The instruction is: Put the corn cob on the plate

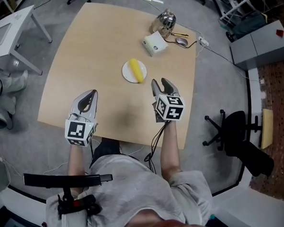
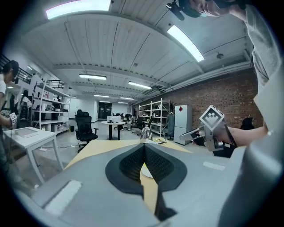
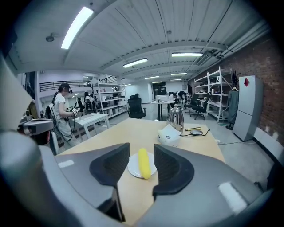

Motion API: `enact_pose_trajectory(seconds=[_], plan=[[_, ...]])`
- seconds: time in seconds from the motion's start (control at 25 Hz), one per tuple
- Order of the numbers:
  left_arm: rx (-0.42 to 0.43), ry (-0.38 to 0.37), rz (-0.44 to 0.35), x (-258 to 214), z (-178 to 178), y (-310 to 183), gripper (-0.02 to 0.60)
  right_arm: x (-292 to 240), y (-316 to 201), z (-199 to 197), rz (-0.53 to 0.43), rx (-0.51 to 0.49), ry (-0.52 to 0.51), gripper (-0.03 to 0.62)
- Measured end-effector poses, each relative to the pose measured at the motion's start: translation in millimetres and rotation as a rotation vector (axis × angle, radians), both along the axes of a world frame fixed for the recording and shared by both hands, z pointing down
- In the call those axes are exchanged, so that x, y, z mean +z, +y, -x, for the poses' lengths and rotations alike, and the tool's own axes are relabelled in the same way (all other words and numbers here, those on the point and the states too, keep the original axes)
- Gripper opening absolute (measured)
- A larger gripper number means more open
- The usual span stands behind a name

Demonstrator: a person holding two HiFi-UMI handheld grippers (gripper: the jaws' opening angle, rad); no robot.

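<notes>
1. Closest of all, the person in a grey shirt fills the bottom of the head view, with both forearms stretched forward and a gripper in each hand.
2. Under and ahead of both pairs of jaws spreads the pale wooden table.
3. Well off to the outer side of the right jaws, a black office chair stands on the floor.
4. Over the table's near part is the right gripper. Its jaws stand apart, with nothing between the pads.
5. Level with it is the left gripper. Its jaws are closed tip to tip and hold nothing.
6. Far ahead of the right jaws, past the plate, sits a white box, with a steel kettle just behind it.
7. Straight ahead of the right jaws and clear of their tips lies the white plate. It shows through their gap in the right gripper view. From the left jaws it lies ahead and to the right.
8. On that plate rests the yellow corn cob, lying roughly along the line the right jaws point, its near end at the rim closest to them.
9. Beside the box, further right, sits a computer mouse.
</notes>
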State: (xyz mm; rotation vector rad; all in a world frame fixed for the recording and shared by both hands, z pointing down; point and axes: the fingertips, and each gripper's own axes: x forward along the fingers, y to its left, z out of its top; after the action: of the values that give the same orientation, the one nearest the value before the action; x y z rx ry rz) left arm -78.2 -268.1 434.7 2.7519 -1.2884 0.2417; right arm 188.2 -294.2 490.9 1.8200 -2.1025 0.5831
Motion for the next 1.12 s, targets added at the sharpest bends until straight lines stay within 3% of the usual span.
enact_pose_trajectory(seconds=[0.48, 1.12], plan=[[0.046, 0.023, -0.055, -7.8, -8.3, 13.0, 0.020, -18.9, 33.3, -5.5, -0.097, 0.053, -0.009, 0.152], [0.080, 0.032, -0.106, -53.3, -21.7, 97.0, 0.020, -69.9, 135.5, -3.5, -0.200, 0.079, -0.011, 0.110]])
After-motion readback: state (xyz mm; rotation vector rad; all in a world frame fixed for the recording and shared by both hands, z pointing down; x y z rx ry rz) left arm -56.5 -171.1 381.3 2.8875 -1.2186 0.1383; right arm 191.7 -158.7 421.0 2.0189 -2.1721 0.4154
